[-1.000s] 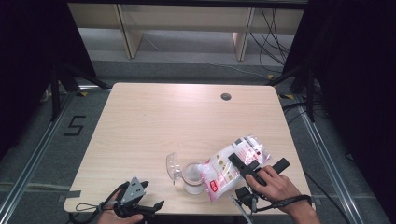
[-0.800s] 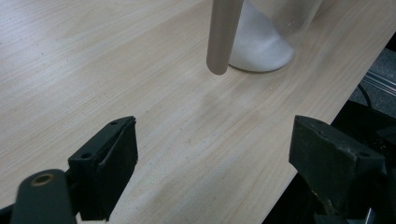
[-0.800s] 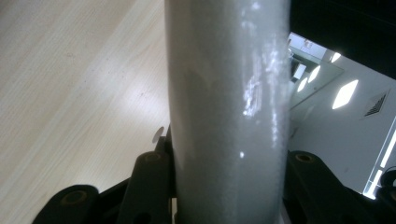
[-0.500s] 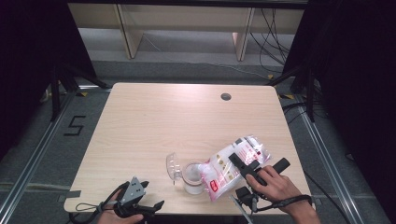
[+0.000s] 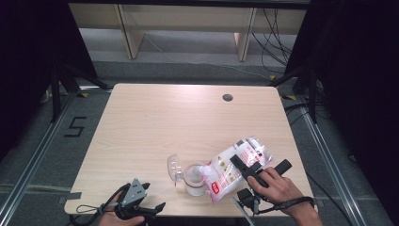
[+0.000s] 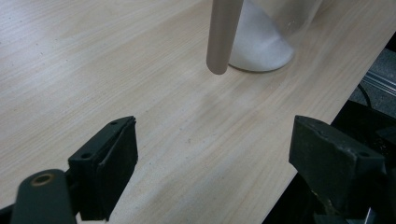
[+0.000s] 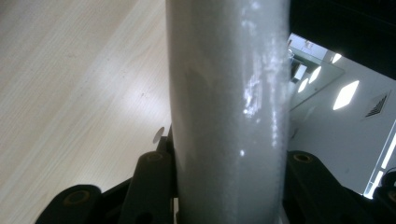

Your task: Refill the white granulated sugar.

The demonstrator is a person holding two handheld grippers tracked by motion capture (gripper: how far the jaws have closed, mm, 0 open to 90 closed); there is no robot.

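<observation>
Bag (image 5: 234, 165) and jar (image 5: 193, 178) near front table edge (image 5: 188, 209) — far tabletop open

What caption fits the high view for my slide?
Right gripper tips a pink-and-white bag over a clear jar on the table; left gripper waits open.

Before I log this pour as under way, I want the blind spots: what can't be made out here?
- Bag print: too small, high view.
- Whether grains are leaving the bag into the jar: the bag covers its mouth, high view.
- Right tongs pads: the bag between them covers them, right gripper view.
- Jar's upper part: cut by the top edge, left gripper view.
- Left tongs: open over bare table.
</observation>
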